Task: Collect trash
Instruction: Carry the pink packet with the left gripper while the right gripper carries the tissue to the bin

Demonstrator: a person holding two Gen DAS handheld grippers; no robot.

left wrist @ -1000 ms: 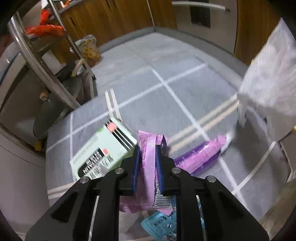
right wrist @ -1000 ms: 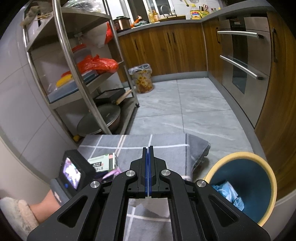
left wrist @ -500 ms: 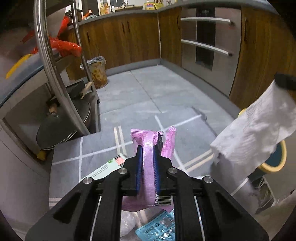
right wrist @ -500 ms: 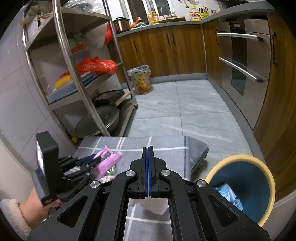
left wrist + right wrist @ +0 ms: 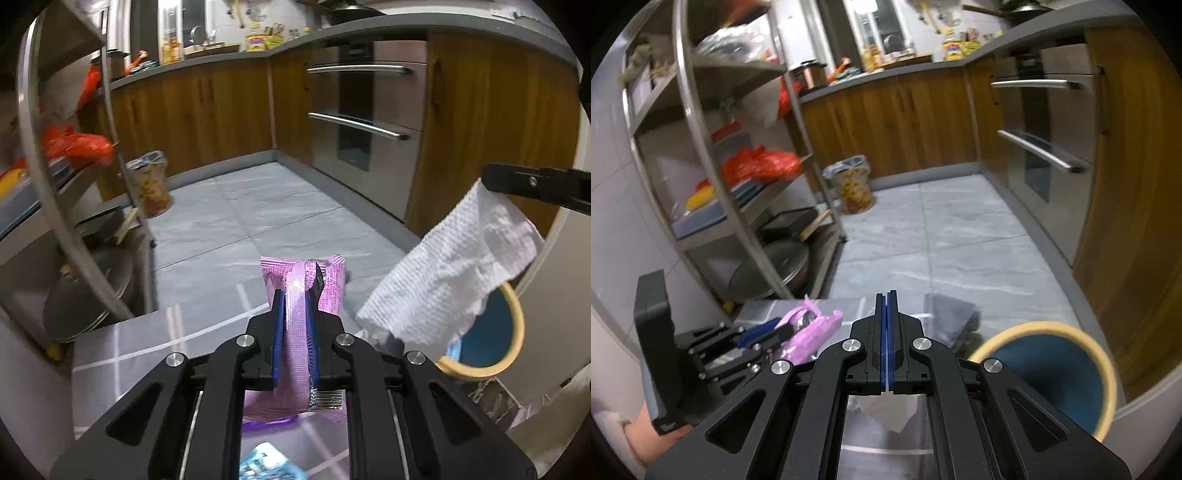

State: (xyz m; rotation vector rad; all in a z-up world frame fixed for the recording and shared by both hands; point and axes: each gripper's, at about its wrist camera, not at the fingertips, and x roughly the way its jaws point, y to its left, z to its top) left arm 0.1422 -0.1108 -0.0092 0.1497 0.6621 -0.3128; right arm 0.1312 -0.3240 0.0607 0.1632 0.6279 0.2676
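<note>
Up comes the left gripper (image 5: pixel 295 314) off the grey mat (image 5: pixel 122 354), and the view that a second ago looked down at the mat's white lines now takes in the wooden cabinets (image 5: pixel 207 110) and the oven (image 5: pixel 365 122) on the far side. Its fingers are clamped on a pink wrapper (image 5: pixel 295 291), which sticks up past the tips and hangs crumpled below them, clear of the mat. Over on the right, the right gripper (image 5: pixel 886 325) has slid sideways too; its fingers are pressed together on a white paper towel (image 5: pixel 454 266). From the left camera the towel dangles from those tips, just in front of and above the blue bin with the yellow rim (image 5: pixel 495 336). From the right camera the bin (image 5: pixel 1052 373) sits low on the right, with the wrapper (image 5: pixel 812 328) and the left gripper (image 5: pixel 768 332) to the left. A blue packet (image 5: pixel 262 461) lies on the mat near the bottom edge. Far left stands the metal shelf rack (image 5: pixel 701 155), holding an orange bag (image 5: pixel 761 166).
</note>
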